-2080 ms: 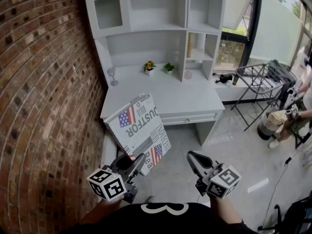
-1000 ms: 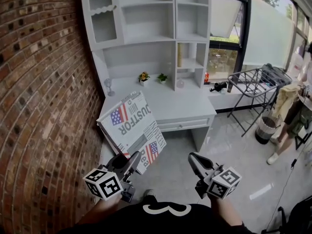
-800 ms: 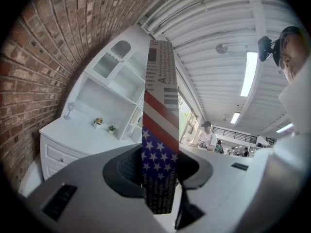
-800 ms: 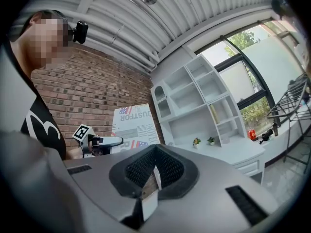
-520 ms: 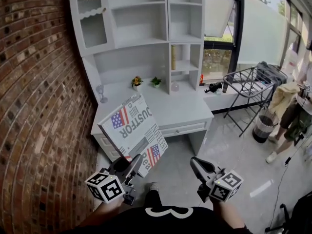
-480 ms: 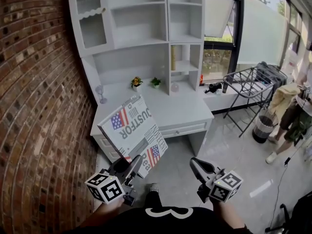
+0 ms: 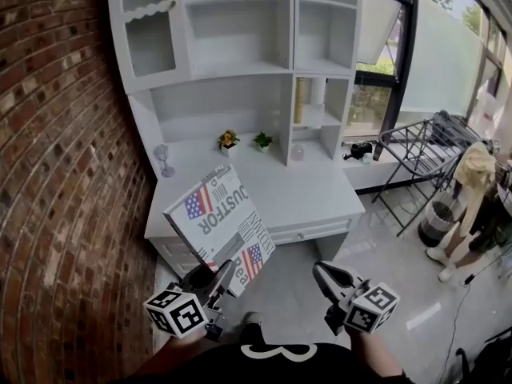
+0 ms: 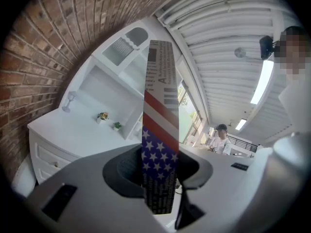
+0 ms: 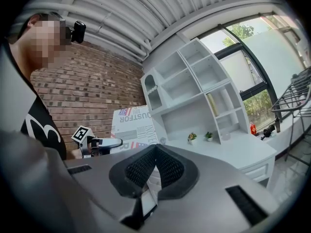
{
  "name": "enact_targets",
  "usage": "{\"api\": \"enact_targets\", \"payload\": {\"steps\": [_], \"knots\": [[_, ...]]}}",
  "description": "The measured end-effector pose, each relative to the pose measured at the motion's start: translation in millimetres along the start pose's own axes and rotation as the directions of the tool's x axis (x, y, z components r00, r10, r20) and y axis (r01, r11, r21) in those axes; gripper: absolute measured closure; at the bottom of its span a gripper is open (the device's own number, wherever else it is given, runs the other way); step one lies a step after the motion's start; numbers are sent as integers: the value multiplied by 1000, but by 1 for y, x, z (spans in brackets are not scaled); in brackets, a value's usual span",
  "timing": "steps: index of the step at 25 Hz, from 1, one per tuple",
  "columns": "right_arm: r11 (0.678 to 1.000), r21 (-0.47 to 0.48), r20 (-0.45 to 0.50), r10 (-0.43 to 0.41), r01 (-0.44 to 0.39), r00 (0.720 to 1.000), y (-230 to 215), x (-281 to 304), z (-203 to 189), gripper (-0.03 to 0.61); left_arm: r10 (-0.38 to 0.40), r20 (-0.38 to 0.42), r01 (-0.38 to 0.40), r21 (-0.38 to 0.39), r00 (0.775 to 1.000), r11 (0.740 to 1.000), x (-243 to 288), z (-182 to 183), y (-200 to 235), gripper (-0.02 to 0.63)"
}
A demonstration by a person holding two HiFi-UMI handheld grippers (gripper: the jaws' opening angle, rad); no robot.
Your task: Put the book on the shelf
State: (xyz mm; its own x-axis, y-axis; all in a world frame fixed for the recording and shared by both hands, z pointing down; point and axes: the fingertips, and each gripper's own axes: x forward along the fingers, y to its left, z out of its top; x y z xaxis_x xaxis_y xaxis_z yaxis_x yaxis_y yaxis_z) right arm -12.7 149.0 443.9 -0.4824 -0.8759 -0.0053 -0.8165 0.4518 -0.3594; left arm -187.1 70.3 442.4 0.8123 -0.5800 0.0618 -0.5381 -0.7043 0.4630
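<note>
The book (image 7: 218,221), a large flat volume printed with US flags and newsprint lettering, stands tilted above the floor in front of the white desk (image 7: 316,194). My left gripper (image 7: 223,270) is shut on its lower corner. In the left gripper view the book (image 8: 158,130) shows edge-on, pinched between the jaws of that gripper (image 8: 159,173). My right gripper (image 7: 321,270) hangs to the right of the book, apart from it. Its jaws meet at the tip with nothing between them (image 9: 154,151). The white shelf unit (image 7: 240,30) rises on the desk, with open compartments.
A brick wall (image 7: 56,174) runs along the left. On the desk's back stand a wine glass (image 7: 162,158) and two small potted plants (image 7: 229,142). At the right are a metal drying rack (image 7: 416,146), a window and a person (image 7: 480,190).
Both grippers have shifted level in front of the desk, the book carried along in the left one. The shelf unit now sits more squarely ahead. Both grips are unchanged.
</note>
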Motion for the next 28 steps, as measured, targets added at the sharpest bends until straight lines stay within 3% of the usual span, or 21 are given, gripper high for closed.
{"api": "enact_targets", "payload": {"steps": [17, 28], "knots": [[999, -27, -66, 19, -21, 998, -99, 220, 65, 568, 22, 2, -22, -28, 1000, 999, 136, 108, 159, 463], [997, -62, -45, 34, -36, 998, -123, 268, 79, 568, 19, 39, -21, 29, 999, 999, 170, 150, 194, 463]]}}
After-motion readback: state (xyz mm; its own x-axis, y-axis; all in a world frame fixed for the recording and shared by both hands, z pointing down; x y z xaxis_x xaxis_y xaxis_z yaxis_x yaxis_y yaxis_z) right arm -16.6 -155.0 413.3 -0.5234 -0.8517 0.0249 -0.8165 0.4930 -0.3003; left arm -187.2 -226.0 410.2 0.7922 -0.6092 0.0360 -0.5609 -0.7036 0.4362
